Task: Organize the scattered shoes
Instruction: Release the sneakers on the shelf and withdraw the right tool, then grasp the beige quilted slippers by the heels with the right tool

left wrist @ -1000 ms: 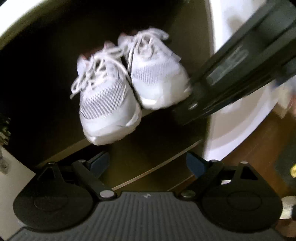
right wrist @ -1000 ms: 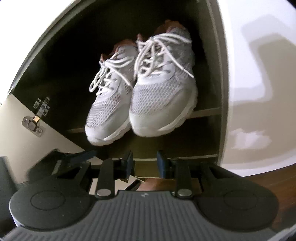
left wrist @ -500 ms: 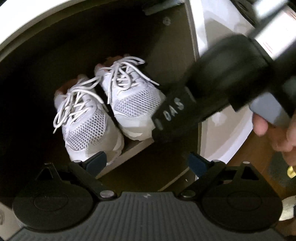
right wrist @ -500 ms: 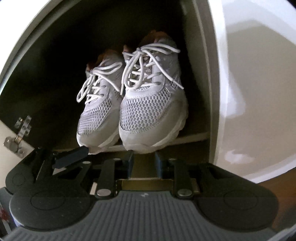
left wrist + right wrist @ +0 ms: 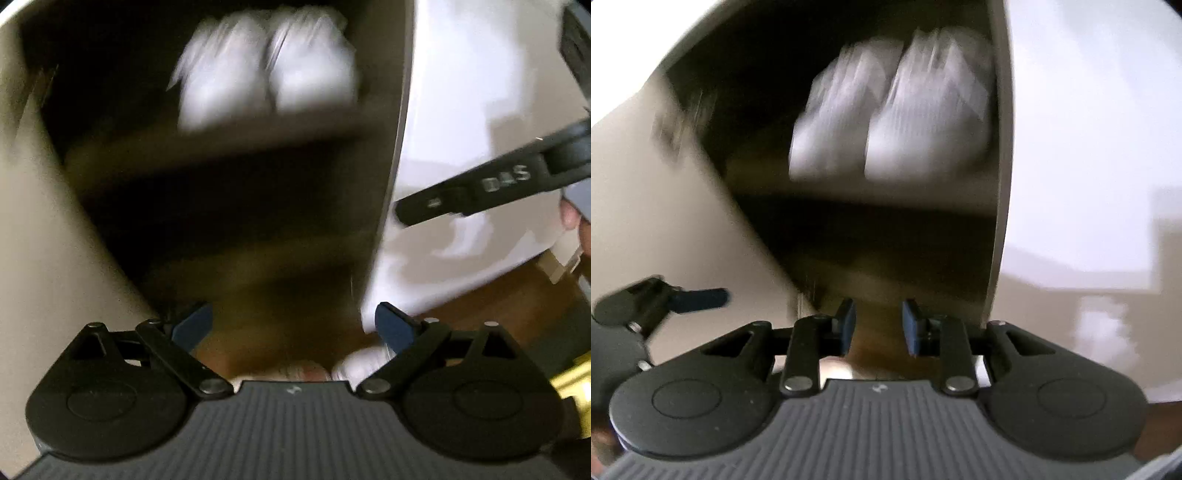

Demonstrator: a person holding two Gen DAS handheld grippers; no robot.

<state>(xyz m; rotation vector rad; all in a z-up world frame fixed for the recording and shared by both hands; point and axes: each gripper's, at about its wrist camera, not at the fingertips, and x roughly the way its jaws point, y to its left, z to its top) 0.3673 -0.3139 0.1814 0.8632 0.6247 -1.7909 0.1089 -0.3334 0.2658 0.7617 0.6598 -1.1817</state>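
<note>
2 white shoes (image 5: 890, 122) sit side by side on a brown wooden shelf (image 5: 849, 188) inside a dark cabinet (image 5: 229, 206), toes facing out over the shelf's front edge. Both are blurred, so only a pale, rounded toe shape and a hint of mesh and lacing show. The right shoe sits close against the cabinet's right wall. A second shelf board lies lower down, in shadow.

The left gripper (image 5: 293, 325) is released: its 2 blue pads stand far apart with nothing between them, mounted on black hinged arms above a ribbed grey body with 2 round black discs. Just under it, something pale and rounded lies on the brown floor, too blurred to name.

The right gripper (image 5: 878, 325) has its flat blue pads close together with a narrow gap, and the jaws are opening; nothing sits between them. Its black side, with raised letters, crosses the glossy white door (image 5: 461, 110) in the left wrist view, beside a person's fingers (image 5: 570, 216).

The open door on the left is smooth and beige (image 5: 665, 206).
</note>
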